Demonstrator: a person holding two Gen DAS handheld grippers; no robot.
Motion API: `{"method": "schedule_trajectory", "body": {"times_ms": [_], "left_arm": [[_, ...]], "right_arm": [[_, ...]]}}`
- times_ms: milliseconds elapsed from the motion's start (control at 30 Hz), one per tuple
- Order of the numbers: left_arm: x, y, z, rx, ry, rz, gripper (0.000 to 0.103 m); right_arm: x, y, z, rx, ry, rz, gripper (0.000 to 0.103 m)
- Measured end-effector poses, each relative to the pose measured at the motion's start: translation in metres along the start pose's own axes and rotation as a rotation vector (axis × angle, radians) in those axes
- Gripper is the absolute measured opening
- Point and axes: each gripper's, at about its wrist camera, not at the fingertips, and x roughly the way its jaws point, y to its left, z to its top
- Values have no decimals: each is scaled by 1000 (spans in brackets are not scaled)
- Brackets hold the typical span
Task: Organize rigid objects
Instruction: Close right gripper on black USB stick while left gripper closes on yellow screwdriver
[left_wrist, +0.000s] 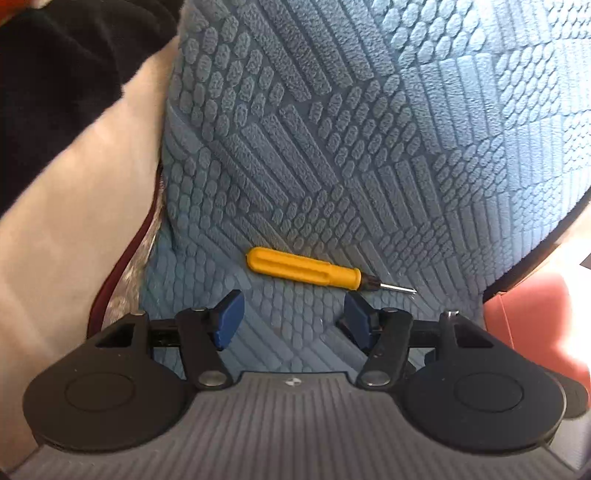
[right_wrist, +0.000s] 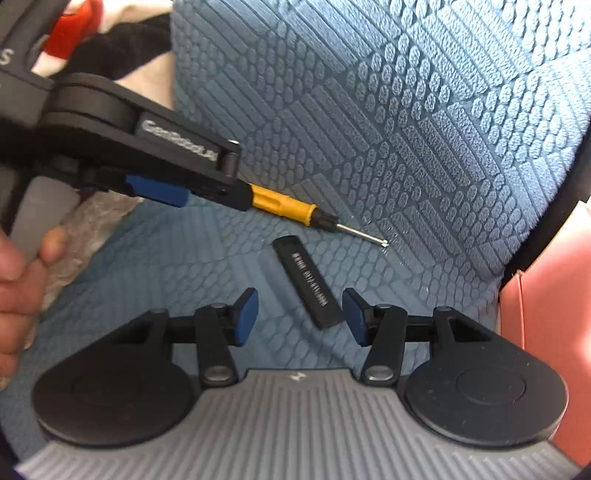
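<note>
A small screwdriver (left_wrist: 306, 267) with a yellow handle and a thin metal tip lies on a blue textured cushion (left_wrist: 369, 129). My left gripper (left_wrist: 293, 299) stands open just short of it, blue pads either side, nothing between them. In the right wrist view the left gripper reaches in from the left, its blue pad (right_wrist: 159, 192) beside the screwdriver's handle (right_wrist: 284, 206). A flat black bar with white lettering (right_wrist: 308, 284) lies on the cushion. Its near end sits between the fingers of my open right gripper (right_wrist: 299, 291), closer to the right pad, and the pads do not press it.
A salmon-pink box (right_wrist: 546, 314) borders the cushion on the right. Cream fabric (left_wrist: 74, 221) and black cloth (left_wrist: 55, 74) lie to the left. A person's hand (right_wrist: 18, 277) holds the left gripper's handle. Something red (right_wrist: 77, 26) shows at the top left.
</note>
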Motion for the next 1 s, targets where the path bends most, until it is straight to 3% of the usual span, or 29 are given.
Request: {"method": "schedule_trajectory", "body": {"times_ms": [100, 367, 467, 533, 767, 833, 933, 1000], "left_arm": [[13, 1, 6, 34, 21, 9, 66], [25, -6, 21, 150, -11, 12, 66], [31, -8, 26, 160, -6, -10, 66], [36, -11, 27, 187, -11, -21, 66], [38, -28, 38, 292, -56, -70, 65], [48, -29, 41, 310, -33, -70, 64], [65, -24, 46, 305, 36, -69, 52], [70, -19, 49, 308, 60, -81, 51]], "right_arm": [[15, -3, 4, 3, 25, 43, 52], [28, 0, 7, -31, 29, 39, 52], [28, -2, 12, -10, 72, 55, 44], [26, -4, 15, -10, 97, 53, 30], [18, -24, 17, 77, 136, 70, 29], [13, -33, 16, 126, 137, 86, 29], [7, -45, 15, 184, 147, 95, 22], [5, -52, 15, 205, 152, 98, 22]]}}
